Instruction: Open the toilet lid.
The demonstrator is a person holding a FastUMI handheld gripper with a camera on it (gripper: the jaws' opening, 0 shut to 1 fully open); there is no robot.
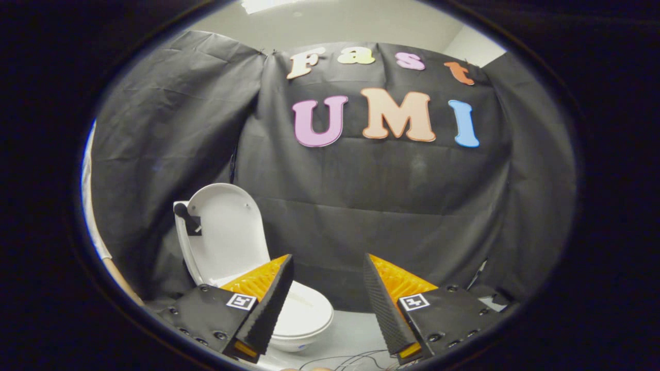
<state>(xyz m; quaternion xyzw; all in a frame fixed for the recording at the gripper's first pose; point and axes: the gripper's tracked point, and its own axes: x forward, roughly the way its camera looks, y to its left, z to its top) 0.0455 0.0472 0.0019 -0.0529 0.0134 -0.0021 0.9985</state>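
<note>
claw (328,268) spread wide, holding nothing.
lid (229,232) stands upright over the bowl (304,319), at ten o'clock past the left finger (268,309).

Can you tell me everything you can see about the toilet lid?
The lid is white, smooth and glossy, like plastic, with a rounded top. It stands raised, almost upright, behind the white bowl, its inner side facing the camera. A small black handle sticks out near its upper edge. It leans back towards the black cloth wall. The gripper is off to its side with jaws open, touching nothing.
</note>
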